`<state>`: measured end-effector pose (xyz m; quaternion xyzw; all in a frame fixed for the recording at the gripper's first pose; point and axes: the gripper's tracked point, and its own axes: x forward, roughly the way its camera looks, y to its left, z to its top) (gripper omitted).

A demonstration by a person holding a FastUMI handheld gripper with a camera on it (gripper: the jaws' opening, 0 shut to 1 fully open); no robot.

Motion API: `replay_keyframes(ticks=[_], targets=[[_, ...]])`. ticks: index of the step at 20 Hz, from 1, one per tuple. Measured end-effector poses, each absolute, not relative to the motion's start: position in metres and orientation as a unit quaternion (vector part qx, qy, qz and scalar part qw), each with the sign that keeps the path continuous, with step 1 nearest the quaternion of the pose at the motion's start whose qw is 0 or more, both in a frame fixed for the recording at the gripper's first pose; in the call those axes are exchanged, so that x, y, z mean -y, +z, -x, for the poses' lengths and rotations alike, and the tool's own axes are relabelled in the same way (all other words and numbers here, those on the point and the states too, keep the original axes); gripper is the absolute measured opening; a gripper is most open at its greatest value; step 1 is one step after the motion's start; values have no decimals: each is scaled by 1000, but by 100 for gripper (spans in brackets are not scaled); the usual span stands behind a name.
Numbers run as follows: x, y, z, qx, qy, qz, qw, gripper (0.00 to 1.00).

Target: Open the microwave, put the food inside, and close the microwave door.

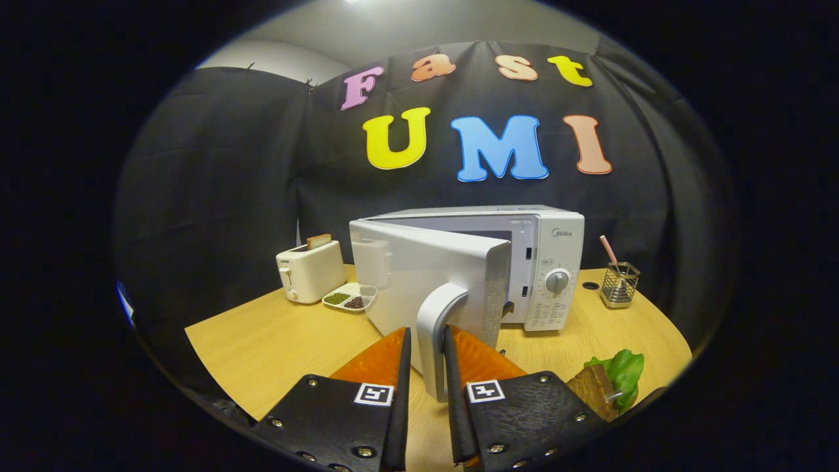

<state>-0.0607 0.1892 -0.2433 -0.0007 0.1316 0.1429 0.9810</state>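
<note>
1. The gripper (426, 341) has two orange fingers (380, 360) with black edges, mounted on black textured plates with silver rivets; each plate carries one square black-and-white marker.
2. The fingers are pinching the door handle (438, 328), a smooth, curved silver-grey bar, one finger pressed on each side of it.
3. One microwave (547, 262) stands on the table, a white boxy shell with one round dial (557, 281) on its control panel.
4. Its door (429, 275), a flat white panel, is swung partly open toward the gripper, and a slice of the pale cavity shows behind it.
5. The food (613, 380) lies on the table just to the right of the fingers, outside the microwave: a brown, coarse slice with a crinkled green leaf against it.
6. One white toaster (309, 270) sits left of the microwave with one slice of bread (318, 240) standing in its slot.
7. One white divided dish (351, 297) lies beside the toaster; two compartments hold green and dark grains.
8. One wire-mesh metal holder (619, 285) stands right of the microwave, holding one striped pink straw (608, 249).
9. The table (262, 341) is smooth, light wood.
</note>
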Motion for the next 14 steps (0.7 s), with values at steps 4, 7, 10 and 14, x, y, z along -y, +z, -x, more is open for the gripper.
replay_keyframes(ticks=[4,7,10,14], targets=[[-218,-252,83,-142,182,6,973,27],[-239,-259,99,-155,212,-2,965,26],[-258,-262,112,-158,236,4,959,26],[-282,-267,125,-161,264,13,951,26]])
